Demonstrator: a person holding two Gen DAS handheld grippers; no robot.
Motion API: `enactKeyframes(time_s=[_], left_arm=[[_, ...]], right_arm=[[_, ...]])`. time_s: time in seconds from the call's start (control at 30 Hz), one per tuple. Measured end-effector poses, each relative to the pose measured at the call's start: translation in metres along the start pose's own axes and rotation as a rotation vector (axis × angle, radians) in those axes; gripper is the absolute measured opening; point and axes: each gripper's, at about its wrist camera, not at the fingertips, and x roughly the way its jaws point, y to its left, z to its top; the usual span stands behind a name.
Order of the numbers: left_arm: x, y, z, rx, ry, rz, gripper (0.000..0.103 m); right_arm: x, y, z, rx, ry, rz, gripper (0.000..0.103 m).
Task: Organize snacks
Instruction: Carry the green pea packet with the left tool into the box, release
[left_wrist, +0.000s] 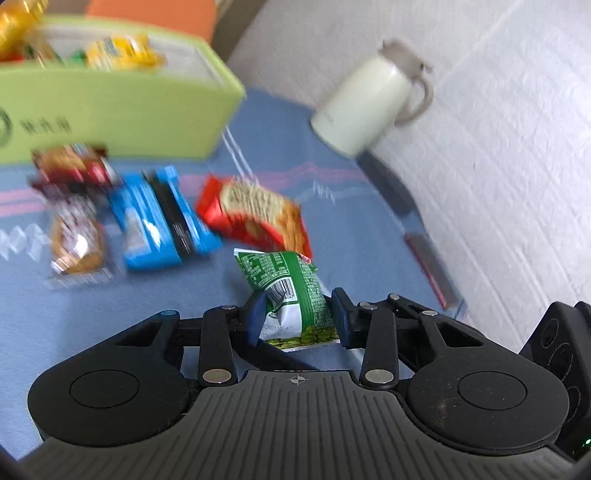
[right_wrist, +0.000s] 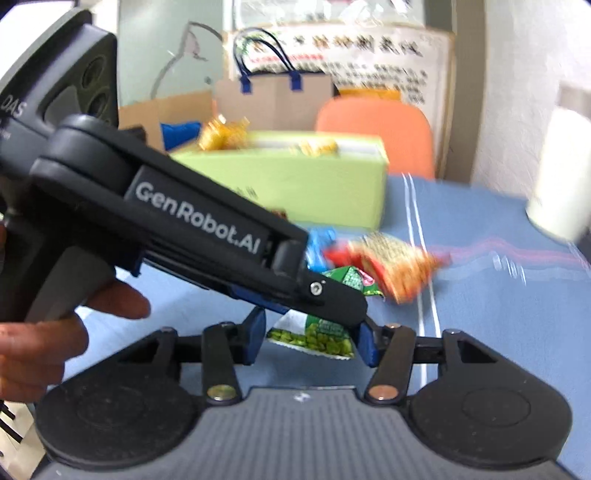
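Observation:
A green pea snack packet (left_wrist: 295, 299) stands between the blue pads of my left gripper (left_wrist: 297, 317), which is shut on it just above the blue tablecloth. In the right wrist view the same packet (right_wrist: 314, 338) shows under the left gripper's black body (right_wrist: 207, 236). My right gripper (right_wrist: 314, 341) is open, its pads on either side of the packet's lower end. A red cracker packet (left_wrist: 255, 218) lies just beyond, also seen in the right wrist view (right_wrist: 391, 266). A blue packet (left_wrist: 162, 221) lies to its left.
A light green box (left_wrist: 110, 110) holding yellow snacks stands at the back left, also in the right wrist view (right_wrist: 295, 184). A white jug (left_wrist: 369, 103) stands by the wall at the right. A red packet (left_wrist: 70, 166) and a clear-wrapped cake (left_wrist: 77, 240) lie at the left. An orange chair (right_wrist: 376, 133) is behind.

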Motion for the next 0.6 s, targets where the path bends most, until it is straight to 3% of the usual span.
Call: enactKeyframes(time_s=[0.13,0.33,0.47,0.57,0.6], left_arm=[[-0.021,0.002,0.038,0.005,-0.105,0.049,0.018],[-0.016,0.012,0.140,0.027,-0.211,0.111,0.018],[0.021,0.028,0.192,0.020,-0.197,0.170,0.018],[0.050,0.047,0.207,-0.006,-0.156,0.218,0.014],[0.054,0.051,0.209,-0.007,-0.155,0.236,0.015]], right_arm=[[0.021,-0.002,0.044,-0.079,-0.075,0.035,0.063],[0.084,-0.036,0.120,-0.134,-0.170,0.033,0.063],[0.137,-0.068,0.143,-0.061,-0.139,0.060,0.062],[0.166,-0.081,0.141,-0.054,-0.110,0.057,0.064],[0.167,-0.083,0.140,-0.064,-0.113,0.045,0.069]])
